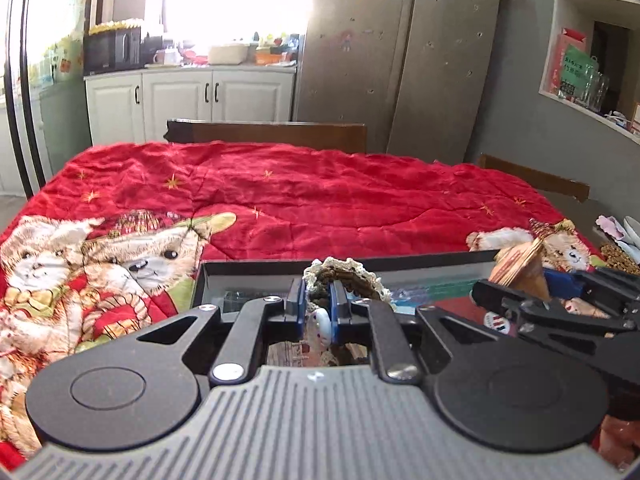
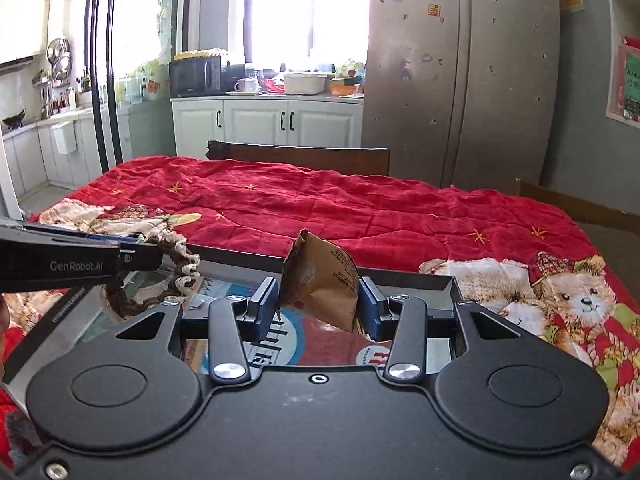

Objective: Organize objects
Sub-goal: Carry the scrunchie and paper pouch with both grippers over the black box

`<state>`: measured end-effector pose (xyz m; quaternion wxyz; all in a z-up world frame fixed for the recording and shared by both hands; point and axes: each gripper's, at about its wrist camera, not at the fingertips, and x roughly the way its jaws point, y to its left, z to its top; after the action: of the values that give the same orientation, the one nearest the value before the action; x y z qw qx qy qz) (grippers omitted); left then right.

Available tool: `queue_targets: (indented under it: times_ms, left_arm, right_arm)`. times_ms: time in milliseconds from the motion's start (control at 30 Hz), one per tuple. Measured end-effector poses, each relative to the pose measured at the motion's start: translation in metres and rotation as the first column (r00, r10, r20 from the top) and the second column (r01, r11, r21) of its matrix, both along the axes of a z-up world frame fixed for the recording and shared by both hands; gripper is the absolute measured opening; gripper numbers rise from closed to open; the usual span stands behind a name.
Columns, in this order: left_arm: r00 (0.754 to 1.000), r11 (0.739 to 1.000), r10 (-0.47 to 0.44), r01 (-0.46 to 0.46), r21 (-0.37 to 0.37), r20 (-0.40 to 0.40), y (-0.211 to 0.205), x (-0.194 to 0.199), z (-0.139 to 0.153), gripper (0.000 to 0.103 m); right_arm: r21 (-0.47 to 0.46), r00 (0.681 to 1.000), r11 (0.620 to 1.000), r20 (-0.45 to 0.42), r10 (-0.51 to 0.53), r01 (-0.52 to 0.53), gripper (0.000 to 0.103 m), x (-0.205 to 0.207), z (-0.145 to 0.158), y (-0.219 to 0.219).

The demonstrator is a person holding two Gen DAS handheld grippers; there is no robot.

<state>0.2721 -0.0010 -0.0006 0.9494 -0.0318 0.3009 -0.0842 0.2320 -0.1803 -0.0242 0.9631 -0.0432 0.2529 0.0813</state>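
Fingers of the left gripper [image 1: 318, 300] are clamped on a lace-edged brown crocheted piece [image 1: 344, 276], which is carried just above the black tray [image 1: 256, 266]. A torn brown packet [image 2: 320, 280] is pinched upright in the right gripper [image 2: 318, 304], likewise over the tray. Both loads hang directly above the tray floor, the left one nearer its far wall; the tray rests on the red quilt [image 1: 320, 192].

Ahead I see the red quilted bear-print cloth [image 2: 360, 216] on the counter lying bare; only the shallow black tray's rim [image 2: 444, 280] and dark wooden chair backs [image 2: 304, 158] obstruct.
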Motion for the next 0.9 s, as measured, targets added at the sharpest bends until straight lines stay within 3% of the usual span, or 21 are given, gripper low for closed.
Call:
queue_targets:
  times_ms: [333, 900]
  left_arm:
    - [0.999, 0.999, 0.007, -0.005, 0.052, -0.037, -0.006, 0.008, -0.017, 0.015]
    - [0.996, 0.998, 0.017, -0.012, 0.066, -0.084, -0.007, 0.016, -0.024, 0.016]
  right_arm:
    - [0.071, 0.996, 0.997, -0.085, -0.004, 0.01, 0.042, 0.02, -0.017, -0.012]
    - [0.052, 0.985, 0.999, -0.173, 0.004, 0.005, 0.042, 0.036, -0.024, -0.007]
